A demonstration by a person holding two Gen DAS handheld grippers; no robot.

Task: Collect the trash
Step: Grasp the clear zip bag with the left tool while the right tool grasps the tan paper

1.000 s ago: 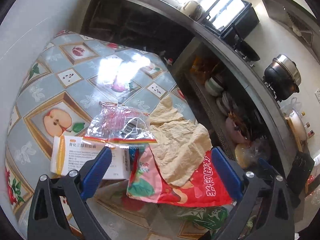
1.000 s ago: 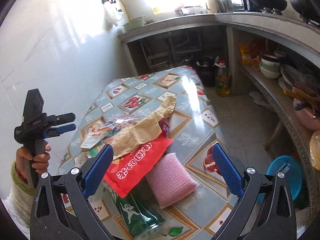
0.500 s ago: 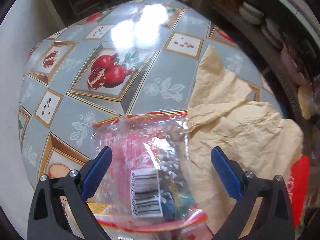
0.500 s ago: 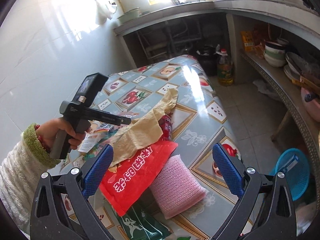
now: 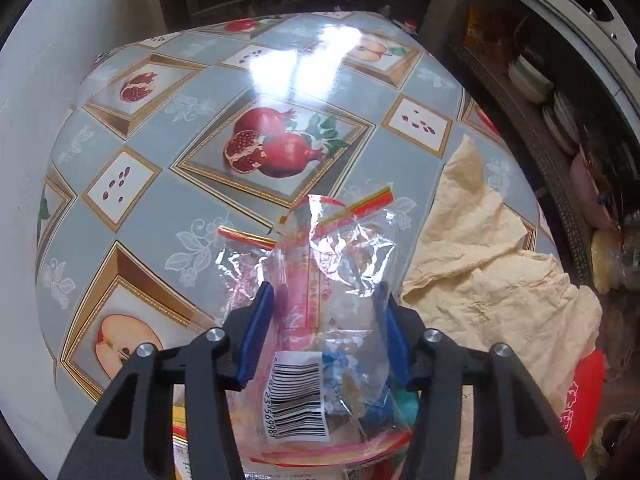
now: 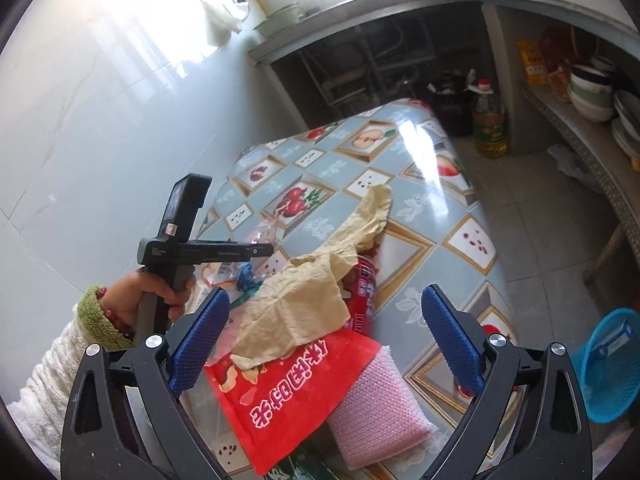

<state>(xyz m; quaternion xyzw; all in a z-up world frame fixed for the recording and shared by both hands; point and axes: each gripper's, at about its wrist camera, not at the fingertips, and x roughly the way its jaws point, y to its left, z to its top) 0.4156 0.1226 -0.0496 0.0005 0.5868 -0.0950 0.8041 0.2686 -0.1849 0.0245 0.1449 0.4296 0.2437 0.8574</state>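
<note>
My left gripper (image 5: pixel 326 308) is closed onto a clear plastic bag (image 5: pixel 320 280) with red print and a barcode, pinching it between the blue pads on the fruit-patterned table (image 5: pixel 168 200). A crumpled yellow paper (image 5: pixel 492 280) lies right of it. In the right wrist view my right gripper (image 6: pixel 324 332) is open and empty above the pile: the yellow paper (image 6: pixel 312 296), a red snack bag (image 6: pixel 296 392) and a pink sponge pad (image 6: pixel 376 416). The left gripper (image 6: pixel 260 250) shows there at the pile's left, over the clear bag (image 6: pixel 260 236).
A white tiled wall (image 6: pixel 100 100) borders the table's left side. A blue basket (image 6: pixel 612 364) stands on the floor at right. An oil bottle (image 6: pixel 490 124) stands beyond the table. Shelves with bowls (image 6: pixel 592 96) run along the right.
My left gripper moved forward over the clear bag and its jaws closed in on it. The right gripper shifted slightly closer to the pile and stayed open.
</note>
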